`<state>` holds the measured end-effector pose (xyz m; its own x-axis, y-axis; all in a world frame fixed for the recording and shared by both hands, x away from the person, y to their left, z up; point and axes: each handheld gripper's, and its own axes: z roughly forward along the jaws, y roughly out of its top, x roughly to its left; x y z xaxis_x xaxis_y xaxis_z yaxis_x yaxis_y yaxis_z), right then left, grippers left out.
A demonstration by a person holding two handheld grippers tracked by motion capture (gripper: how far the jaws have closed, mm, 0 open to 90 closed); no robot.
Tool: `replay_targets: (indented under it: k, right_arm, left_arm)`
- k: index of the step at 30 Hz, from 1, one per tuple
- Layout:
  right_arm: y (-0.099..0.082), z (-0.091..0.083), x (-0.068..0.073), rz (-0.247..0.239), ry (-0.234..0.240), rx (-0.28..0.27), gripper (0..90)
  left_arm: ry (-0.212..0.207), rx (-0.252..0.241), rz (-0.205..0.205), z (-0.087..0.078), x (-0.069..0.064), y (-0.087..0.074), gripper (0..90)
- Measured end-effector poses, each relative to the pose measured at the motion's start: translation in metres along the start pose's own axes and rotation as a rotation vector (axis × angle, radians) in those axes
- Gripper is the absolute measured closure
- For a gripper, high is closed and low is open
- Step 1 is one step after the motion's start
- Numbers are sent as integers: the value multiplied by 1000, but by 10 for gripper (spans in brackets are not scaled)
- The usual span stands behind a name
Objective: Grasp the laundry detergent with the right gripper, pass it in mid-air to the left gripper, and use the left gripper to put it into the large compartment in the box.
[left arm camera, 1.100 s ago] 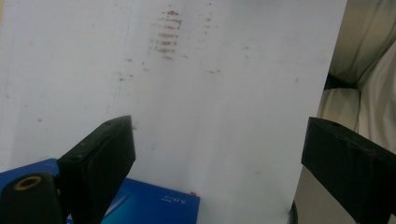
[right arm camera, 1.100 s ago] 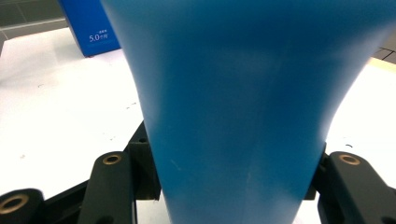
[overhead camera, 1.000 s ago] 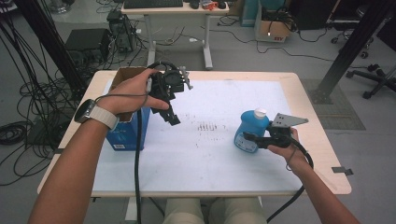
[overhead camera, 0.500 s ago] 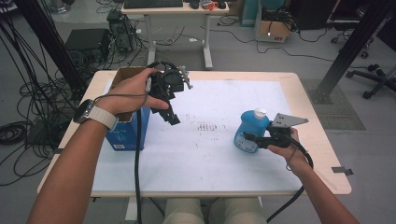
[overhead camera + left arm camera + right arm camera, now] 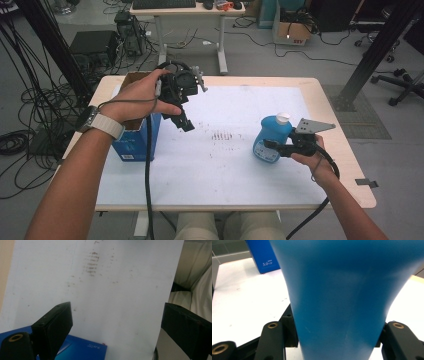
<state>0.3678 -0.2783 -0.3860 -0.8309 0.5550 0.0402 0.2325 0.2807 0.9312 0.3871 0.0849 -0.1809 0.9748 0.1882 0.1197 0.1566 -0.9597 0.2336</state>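
A blue bottle [image 5: 270, 137] with a white cap stands upright on the white mat at the right. My right gripper [image 5: 272, 146] is shut on its lower body; in the right gripper view the blue bottle [image 5: 342, 295] sits squeezed between both black jaws. My left gripper [image 5: 182, 122] hangs in the air above the mat, beside the blue box [image 5: 134, 142], pointing down. Its jaws stand wide open with nothing between them, and in the left gripper view the gripper [image 5: 115, 322] looks down on the stained mat [image 5: 112, 290].
The blue box [image 5: 263, 255] has an open cardboard top and stands at the table's left edge. Brown marks [image 5: 225, 135] stain the white mat's middle. The wooden table edge [image 5: 350, 150] runs close to the right hand. Cables, a desk and chairs stand on the floor beyond.
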Motion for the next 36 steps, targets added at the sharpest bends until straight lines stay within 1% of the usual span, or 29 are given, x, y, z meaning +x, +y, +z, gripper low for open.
replay_targets:
  k: [4, 5, 8, 13, 17, 24, 27, 29, 32, 33, 36]
  right_arm:
    - [8, -7, 1, -11, 11, 0, 438]
    - [10, -8, 1, -24, 11, 0, 438]
    - [16, -13, 3, -36, 14, -2, 438]
    - [24, -18, 5, -40, 28, -9, 438]
    - [31, -20, 7, -50, 61, -6, 439]
    - [45, -23, 14, -65, 141, 0, 439]
    - [53, -24, 19, -77, 170, -3, 438]
    - [61, -25, 22, -82, 203, -9, 438]
    - [68, -25, 26, -89, 230, -18, 438]
    - [72, -25, 28, -92, 250, -18, 438]
    - [79, -23, 33, -104, 277, -15, 438]
  left_arm:
    - [7, 1, 10, -5, -3, 4, 105]
    - [9, 0, 12, -6, -3, 5, 105]
    - [12, -1, 20, -9, -5, 8, 105]
    - [14, 4, 24, -14, -7, 13, 105]
    - [12, 2, 33, -17, -9, 17, 102]
    - [-1, 4, 44, -27, -13, 26, 95]
    - [-5, 6, 54, -31, -16, 30, 91]
    - [-12, 8, 56, -33, -18, 33, 89]
    - [-25, 12, 64, -36, -21, 36, 84]
    - [-28, 15, 67, -37, -22, 37, 83]
    - [-34, 13, 73, -39, -25, 40, 81]
